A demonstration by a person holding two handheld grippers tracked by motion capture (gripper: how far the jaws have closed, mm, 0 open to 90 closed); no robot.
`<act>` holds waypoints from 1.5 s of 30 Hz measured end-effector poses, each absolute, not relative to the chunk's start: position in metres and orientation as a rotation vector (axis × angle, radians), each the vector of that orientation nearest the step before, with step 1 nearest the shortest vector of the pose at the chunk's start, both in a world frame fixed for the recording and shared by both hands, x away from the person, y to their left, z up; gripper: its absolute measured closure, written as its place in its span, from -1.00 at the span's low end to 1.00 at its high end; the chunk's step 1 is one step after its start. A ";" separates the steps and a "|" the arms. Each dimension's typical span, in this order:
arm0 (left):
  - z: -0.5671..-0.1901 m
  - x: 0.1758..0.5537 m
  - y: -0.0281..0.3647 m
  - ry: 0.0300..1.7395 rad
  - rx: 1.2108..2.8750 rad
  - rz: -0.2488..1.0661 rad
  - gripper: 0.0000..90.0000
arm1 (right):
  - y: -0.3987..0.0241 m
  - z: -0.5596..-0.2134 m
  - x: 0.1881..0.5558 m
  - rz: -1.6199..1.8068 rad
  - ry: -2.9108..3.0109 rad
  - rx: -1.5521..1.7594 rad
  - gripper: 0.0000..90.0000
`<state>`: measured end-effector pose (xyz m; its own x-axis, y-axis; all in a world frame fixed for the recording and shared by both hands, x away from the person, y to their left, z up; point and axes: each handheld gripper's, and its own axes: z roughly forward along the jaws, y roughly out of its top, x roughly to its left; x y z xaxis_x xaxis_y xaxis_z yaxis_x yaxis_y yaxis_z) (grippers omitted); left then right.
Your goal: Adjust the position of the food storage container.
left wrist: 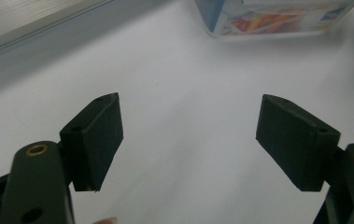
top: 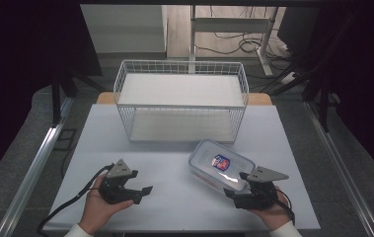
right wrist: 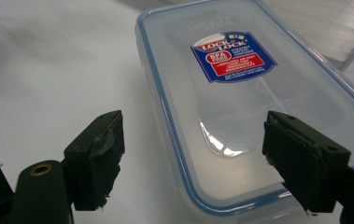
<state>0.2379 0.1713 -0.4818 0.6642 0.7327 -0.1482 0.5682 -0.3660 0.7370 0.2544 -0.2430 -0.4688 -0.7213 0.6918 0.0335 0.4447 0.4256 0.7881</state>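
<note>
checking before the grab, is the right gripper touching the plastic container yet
Cannot tell. In the right gripper view the right gripper stands open over the near end of the plastic container, but neither contact nor a gap shows plainly.

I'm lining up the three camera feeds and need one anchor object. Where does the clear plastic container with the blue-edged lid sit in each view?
High view: the container lies right of centre on the table, in front of the wire basket, just ahead of the right gripper.
Left gripper view: its side wall shows at the top edge, right of centre, beyond the open jaws.
Right gripper view: it lies close ahead, between the open jaws.
Shared landmark: the white table.
</note>
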 end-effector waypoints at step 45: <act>-0.481 0.234 0.178 1.016 2.090 0.311 -0.54 | -0.225 -0.436 0.288 1.172 2.394 0.992 -0.29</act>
